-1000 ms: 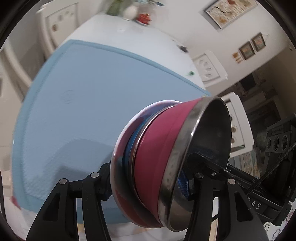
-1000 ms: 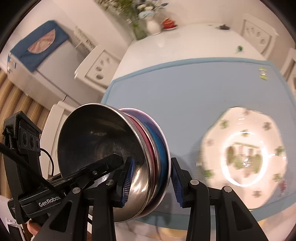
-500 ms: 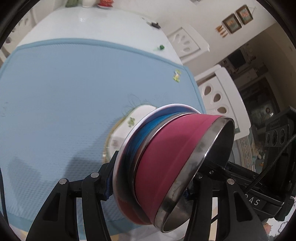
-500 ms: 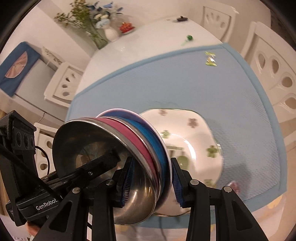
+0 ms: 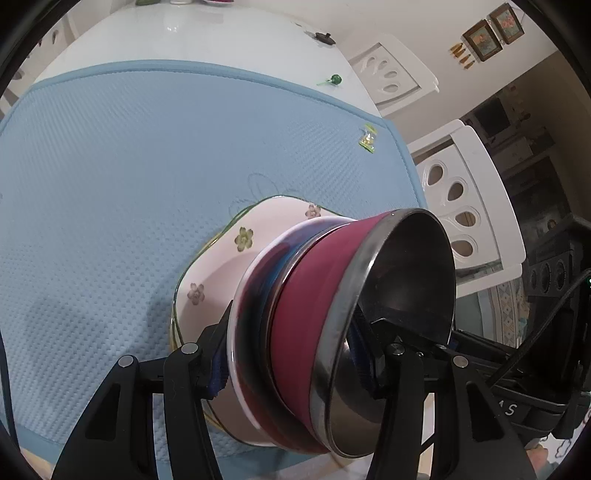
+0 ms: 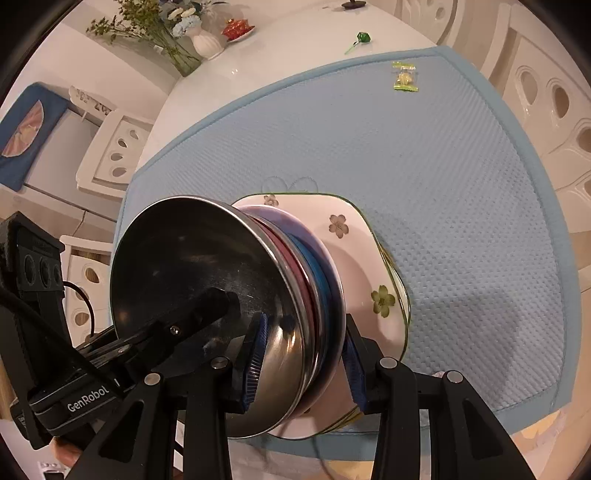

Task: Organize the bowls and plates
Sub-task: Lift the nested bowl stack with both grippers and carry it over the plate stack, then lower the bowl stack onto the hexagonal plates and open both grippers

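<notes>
A: Where is the stack (image 5: 317, 332)?

B: Held between both grippers over the flowered plate (image 5: 221, 258), which lies on the blue mat (image 5: 129, 166). The stack is nested: a steel bowl (image 6: 192, 280) innermost with its mouth showing, a crimson bowl (image 5: 314, 295) around it, then a blue one (image 6: 317, 269), and a white-rimmed dish (image 5: 240, 314) at the bottom. It is tilted, with its mouth towards the right in the left wrist view and towards the left in the right wrist view.

A: Does it rest on the plate?

B: I cannot tell. The bottom dish sits right against the plate in both views, but the contact line is hidden.

A: And the jaws?

B: The left gripper (image 5: 291, 365) is clamped on the stack: one blue pad presses the outside of the bottom dish, the other sits inside the steel bowl. The right gripper (image 6: 303, 362) grips it the same way from the opposite side, one pad inside the steel bowl and one under the bottom dish. Each view also shows the other gripper's finger reaching into the steel bowl.

A: What lies around?

B: The mat covers the near part of a white table (image 6: 295, 48). A yellow-green wrapped candy (image 6: 404, 75) lies on the mat near its far corner. Beyond the mat sit a small green thing on a stick (image 6: 360, 38), a white vase of flowers (image 6: 205, 40) and a red dish (image 6: 236, 27). White chairs (image 5: 461, 206) with oval cut-outs stand around the table.
</notes>
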